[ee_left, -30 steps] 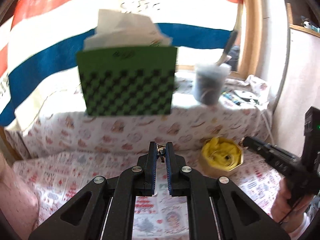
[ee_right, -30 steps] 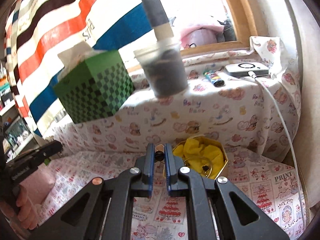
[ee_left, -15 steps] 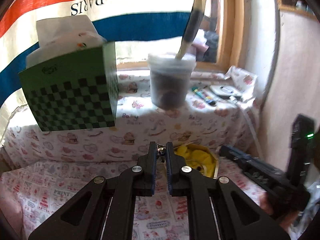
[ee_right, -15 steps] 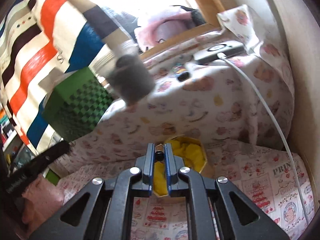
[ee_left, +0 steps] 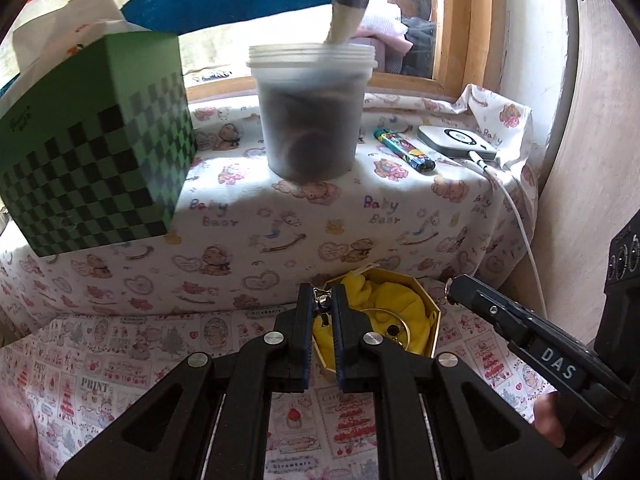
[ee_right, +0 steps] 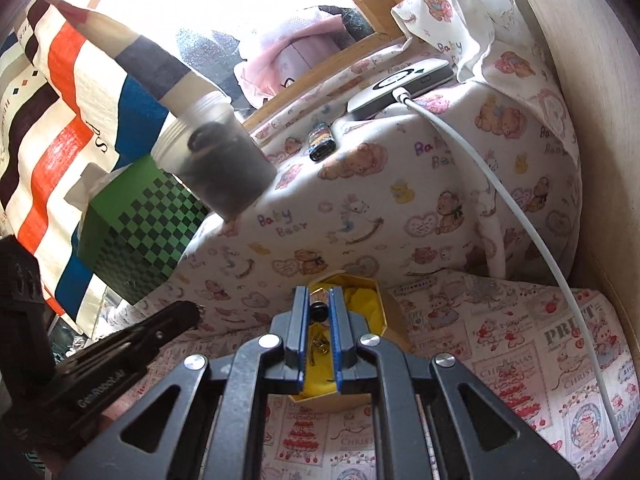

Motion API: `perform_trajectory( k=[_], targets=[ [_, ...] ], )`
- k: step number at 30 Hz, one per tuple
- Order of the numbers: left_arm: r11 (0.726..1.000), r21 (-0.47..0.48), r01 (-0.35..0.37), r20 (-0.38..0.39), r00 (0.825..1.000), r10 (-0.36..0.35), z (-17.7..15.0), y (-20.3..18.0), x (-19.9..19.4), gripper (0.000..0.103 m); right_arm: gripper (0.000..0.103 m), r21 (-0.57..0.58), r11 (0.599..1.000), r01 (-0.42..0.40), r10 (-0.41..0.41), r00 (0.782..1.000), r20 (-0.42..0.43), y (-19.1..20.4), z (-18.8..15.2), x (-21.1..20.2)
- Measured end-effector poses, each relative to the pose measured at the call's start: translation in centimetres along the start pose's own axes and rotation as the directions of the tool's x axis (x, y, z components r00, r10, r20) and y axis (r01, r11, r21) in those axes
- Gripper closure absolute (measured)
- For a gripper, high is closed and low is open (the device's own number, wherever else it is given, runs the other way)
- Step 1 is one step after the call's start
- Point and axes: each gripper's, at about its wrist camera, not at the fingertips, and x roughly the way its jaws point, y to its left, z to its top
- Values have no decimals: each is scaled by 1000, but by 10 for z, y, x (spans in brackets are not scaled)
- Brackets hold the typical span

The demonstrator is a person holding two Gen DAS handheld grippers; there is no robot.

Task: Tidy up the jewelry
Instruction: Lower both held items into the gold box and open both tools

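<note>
A gold octagonal jewelry box lined with yellow cloth sits on the printed cloth below the raised ledge; a gold ring lies inside it. My left gripper is shut on a small metal jewelry piece, just left of the box. My right gripper is shut on a small black-and-gold jewelry piece, right over the box; a gold part hangs between its fingers. Each gripper shows in the other view, the right one beside the box and the left one to the left.
On the ledge stand a green checkered tissue box, a plastic tub of dark items, a lighter and a white device with a cable running down the right side. A wall closes the right.
Both grippers have moved right and closer to the ledge and the jewelry box. The right gripper now hangs over the box. Both stay shut on their pieces.
</note>
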Motion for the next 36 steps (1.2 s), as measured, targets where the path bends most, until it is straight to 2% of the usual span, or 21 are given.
perform_trajectory(
  k=[10,13,19,22,26,27,30,33,36],
  targets=[
    [998,-14,61,-75,995,-62,-3,-4,34,95,94,92,995,-34,35,999,-10,-22,5,1],
    [996,-26,90,-107,990,-92,-5,-6,46,95,93,97,994,-45,48,999,-26,-22,4,6],
    [996,-4,86,-129,988,-85,-12,-14,59,95,93,67,996,-51,55,997,-60,-18,2,18],
    [994,-20,110,-142,984,-111,-11,-12,68,95,93,67,997,-33,39,996,-84,-20,0,29],
    [989,-29,147,-142,978,-150,-13,-10,73,94,93,82,996,-25,32,996,-84,-23,-1,30],
    [988,-24,152,-139,978,-154,-13,-9,73,91,93,84,996,-28,34,996,-78,-24,0,28],
    [987,-13,159,-126,979,-159,-14,-8,65,85,85,77,997,-10,14,998,-53,-24,1,22],
    [989,-15,146,-104,984,-147,-11,-3,51,83,85,65,998,7,-4,999,-52,-22,2,21],
    [994,7,113,-49,992,-112,-7,1,26,82,84,36,999,28,-26,999,-46,-16,1,18]
  ],
)
